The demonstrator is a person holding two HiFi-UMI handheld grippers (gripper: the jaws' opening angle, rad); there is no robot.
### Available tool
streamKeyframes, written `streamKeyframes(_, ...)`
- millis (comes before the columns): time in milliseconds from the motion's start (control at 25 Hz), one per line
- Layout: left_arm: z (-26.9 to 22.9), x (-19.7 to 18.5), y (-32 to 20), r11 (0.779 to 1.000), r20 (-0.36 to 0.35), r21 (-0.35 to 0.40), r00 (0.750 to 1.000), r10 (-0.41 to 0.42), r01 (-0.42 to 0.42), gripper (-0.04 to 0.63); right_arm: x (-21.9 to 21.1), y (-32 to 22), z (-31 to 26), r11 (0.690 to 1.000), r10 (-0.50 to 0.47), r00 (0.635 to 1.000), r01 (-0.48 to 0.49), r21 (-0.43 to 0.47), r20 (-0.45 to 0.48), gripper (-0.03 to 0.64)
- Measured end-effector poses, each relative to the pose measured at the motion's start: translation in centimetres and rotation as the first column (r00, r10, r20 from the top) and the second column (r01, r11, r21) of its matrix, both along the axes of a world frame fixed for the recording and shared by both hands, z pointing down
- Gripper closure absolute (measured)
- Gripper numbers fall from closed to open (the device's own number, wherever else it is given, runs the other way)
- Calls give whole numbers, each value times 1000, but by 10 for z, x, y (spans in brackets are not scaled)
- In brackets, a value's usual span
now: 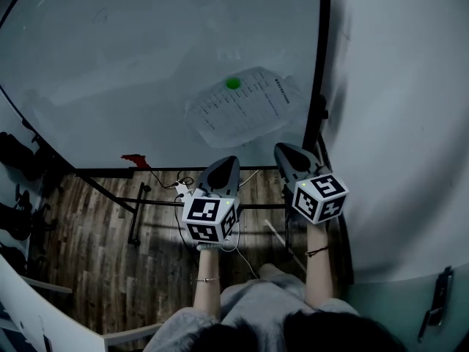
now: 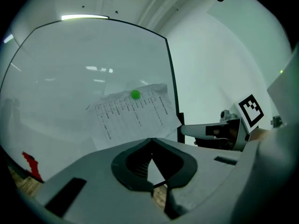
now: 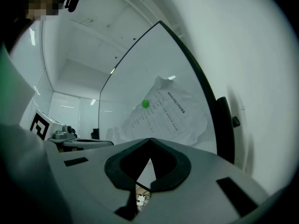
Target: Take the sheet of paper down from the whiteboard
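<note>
Paper (image 1: 245,112) pinned under magnet (image 1: 233,83), centre-right of frame; left hand-held gripper (image 1: 226,161) and right hand-held gripper (image 1: 284,151) clenched, empty, below it, so best open one, pinch lower corner, then lift magnet.

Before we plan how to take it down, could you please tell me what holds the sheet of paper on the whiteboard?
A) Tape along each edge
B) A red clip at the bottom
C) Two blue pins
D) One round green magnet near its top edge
D: a single round green magnet sits near the top edge of the sheet of paper on the whiteboard; no tape, clip or pins show on it.
</note>
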State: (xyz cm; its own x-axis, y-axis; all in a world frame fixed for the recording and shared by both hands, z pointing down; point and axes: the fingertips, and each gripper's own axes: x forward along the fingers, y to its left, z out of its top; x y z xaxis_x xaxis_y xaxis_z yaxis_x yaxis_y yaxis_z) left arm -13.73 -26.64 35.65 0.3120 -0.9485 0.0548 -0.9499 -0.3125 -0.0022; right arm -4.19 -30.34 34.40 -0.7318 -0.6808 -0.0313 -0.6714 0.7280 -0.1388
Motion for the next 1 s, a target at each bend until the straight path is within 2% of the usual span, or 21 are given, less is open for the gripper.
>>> streamKeyframes(240, -11, 1, -30, 1000, 33, 6, 999, -2, 2, 591, 15, -29, -1, 1000, 23, 999, -24, -12, -28, 617)
streamKeyframes(600, -61, -11, -65, 992, 71, 111, 995, -74, 66, 589, 37, -61, -11, 996, 83, 991, -86, -27, -100, 615)
streamKeyframes(920, -83, -12, -81, 984, 93, 158, 991, -99, 83, 563, 58, -74, -20, 990, 128, 984, -135, -45, -125, 614)
streamKeyframes(1000, -88, -11, -84, 982, 104, 172, 990, -100, 81, 554, 63, -75, -22, 988, 136, 983, -143, -52, -123, 586)
